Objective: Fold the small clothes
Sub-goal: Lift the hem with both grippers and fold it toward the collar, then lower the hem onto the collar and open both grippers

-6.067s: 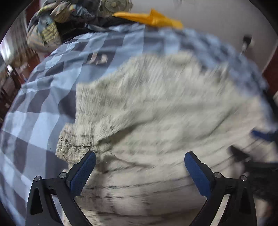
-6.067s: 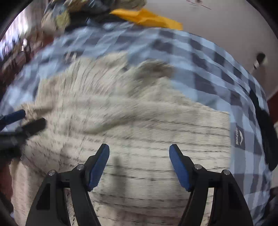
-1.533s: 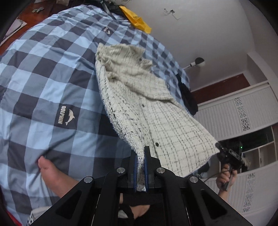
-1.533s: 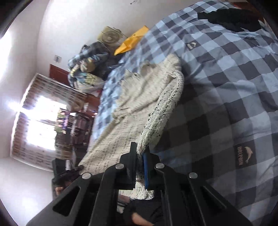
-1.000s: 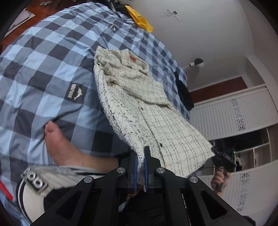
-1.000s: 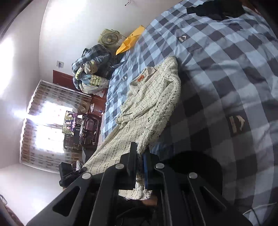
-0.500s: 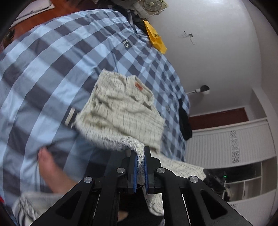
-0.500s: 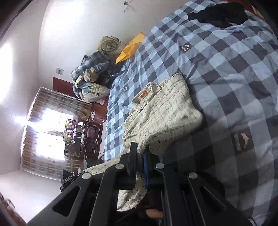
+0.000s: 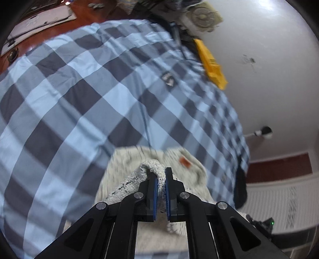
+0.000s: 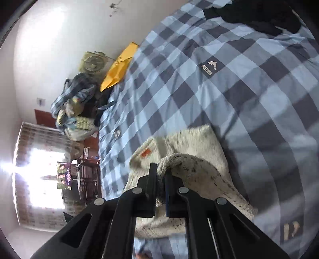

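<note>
Left gripper (image 9: 161, 180) | jaws clamped on cream knit cardigan (image 9: 127, 167) hem | right gripper (image 10: 160, 175) same | we judge it soft, floppy, light; grip hem corners, collar at 12 o'clock.

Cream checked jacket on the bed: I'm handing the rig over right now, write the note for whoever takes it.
Left gripper: shut on the frayed hem of the cream jacket.
Right gripper: shut on the hem at the other corner.
Jacket lies on the blue checked bedspread, hem raised over the collar end with the orange label.
Done: hem brought up toward the collar.
Left: lay the hem down, release both grippers, probably fold once more and smooth.
Black garment lies farther off, untouched.
</note>
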A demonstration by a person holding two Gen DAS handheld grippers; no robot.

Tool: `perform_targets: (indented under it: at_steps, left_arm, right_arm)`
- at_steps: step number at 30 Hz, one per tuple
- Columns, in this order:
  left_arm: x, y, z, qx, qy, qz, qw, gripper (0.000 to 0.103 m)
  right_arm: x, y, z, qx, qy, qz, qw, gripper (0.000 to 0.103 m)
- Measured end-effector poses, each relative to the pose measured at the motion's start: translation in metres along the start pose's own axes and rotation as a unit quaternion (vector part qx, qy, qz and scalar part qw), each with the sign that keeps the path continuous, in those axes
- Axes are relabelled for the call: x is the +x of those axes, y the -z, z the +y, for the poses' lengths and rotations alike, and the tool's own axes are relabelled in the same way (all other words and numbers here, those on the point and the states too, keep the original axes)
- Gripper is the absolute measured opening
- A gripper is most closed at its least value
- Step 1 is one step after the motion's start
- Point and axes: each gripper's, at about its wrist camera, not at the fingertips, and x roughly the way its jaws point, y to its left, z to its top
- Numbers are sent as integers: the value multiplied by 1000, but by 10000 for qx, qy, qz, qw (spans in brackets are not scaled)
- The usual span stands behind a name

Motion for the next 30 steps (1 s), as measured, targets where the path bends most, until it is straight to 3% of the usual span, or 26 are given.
perform_targets:
  at_steps: [6,7,10,12,13,14,16,20,24,25,27,28,30]
  left_arm:
    - [96,-44,24,-446,-262,375,9980,6]
    - [108,-48,27,-433,-440,389,9973,6]
    - [128,-49,17,136,-1034,491,9933,6]
    - [136,-47,2,733,-1377,588,9860,6]
    - [136,-46,-4,900,-1442,590,9837,7]
    - [132,-45,-12,1044,-1462,574,9821,9]
    - [126,-46,-21,1161,-1465,571,9807,9]
    - [119,-55,-34,1313,-1448,890,9767,10]
    - [116,-62,-16,699,-1408,1133,9810,11]
    - [113,-61,-10,566,-1470,1160,9807,15]
    - [103,-60,0,394,-1778,1013,9781,67]
    - [95,-61,2,311,-1893,824,9780,100]
    - [74,-69,6,177,-1707,553,9836,103]
  right_arm:
    - [75,-54,-26,461,279,182,9984,3]
    - [85,-61,-32,566,288,209,9978,3]
    - [114,-72,-54,924,347,436,9942,9]
    - [125,-75,-70,1209,383,581,9902,15]
    - [124,-75,-73,1288,337,601,9893,27]
    - [121,-77,-73,1335,315,599,9887,46]
    - [104,-82,-70,1260,482,372,9902,67]
    - [57,-90,-56,853,856,-205,9925,70]
    - [23,-64,-17,-321,1580,-284,9865,70]
    - [19,-53,-8,-603,1623,-217,9847,70]
    - [15,-27,6,-995,1592,-24,9822,70]
    - [12,-17,9,-1123,1525,81,9819,70]
    - [13,6,16,-1312,1327,305,9820,70]
